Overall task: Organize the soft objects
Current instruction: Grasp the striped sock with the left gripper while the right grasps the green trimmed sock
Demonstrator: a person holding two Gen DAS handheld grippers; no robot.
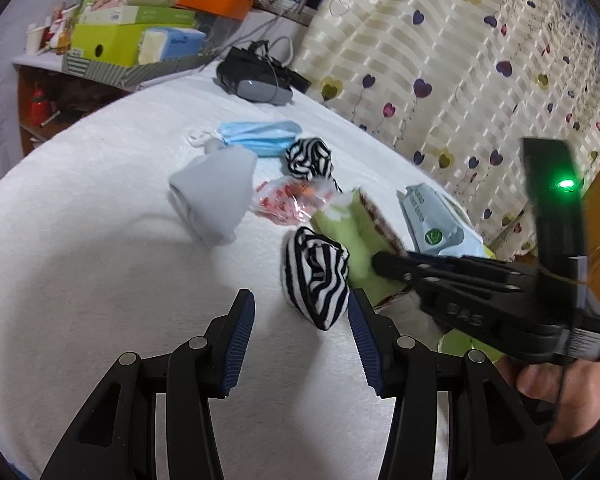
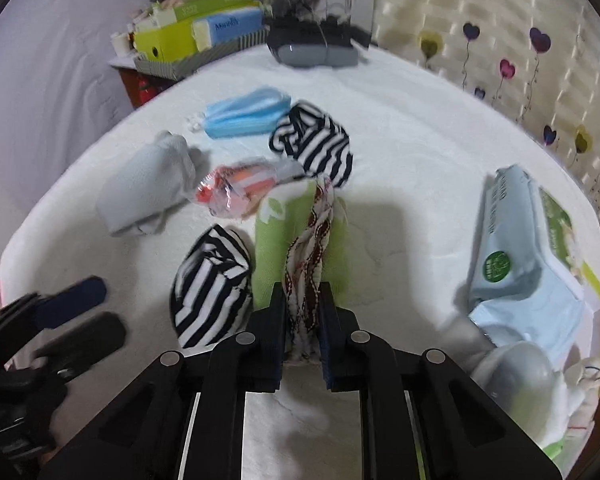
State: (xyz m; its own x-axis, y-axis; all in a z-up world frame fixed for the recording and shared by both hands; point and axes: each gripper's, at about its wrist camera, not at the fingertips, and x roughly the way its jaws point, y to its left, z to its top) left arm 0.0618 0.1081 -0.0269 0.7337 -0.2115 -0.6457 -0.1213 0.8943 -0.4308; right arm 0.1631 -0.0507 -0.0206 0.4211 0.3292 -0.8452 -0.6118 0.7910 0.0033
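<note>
White fleecy cloth covers the worktop (image 2: 400,152), with a heart-patterned curtain (image 1: 460,60) behind it and a stack of green and orange boxes (image 1: 140,28) at the far end. Soft things lie scattered in the middle: a blue face mask (image 2: 244,114), a grey folded cloth (image 2: 144,188), a crinkled red-and-clear wrapper (image 2: 230,190), and two black-and-white striped rolled socks, one far (image 2: 314,144) and one near (image 2: 210,286). Between them lies a green folded towel (image 2: 272,240) with a red-and-white patterned edge. The right tool (image 2: 303,320) is clamped narrow on that patterned edge, both pads pressing the fabric. The left tool (image 1: 302,336) stands wide with nothing between its pads, its right finger just beside the near striped sock. A pale blue wipes pack (image 2: 508,248) rests at the right edge of the worktop.
</note>
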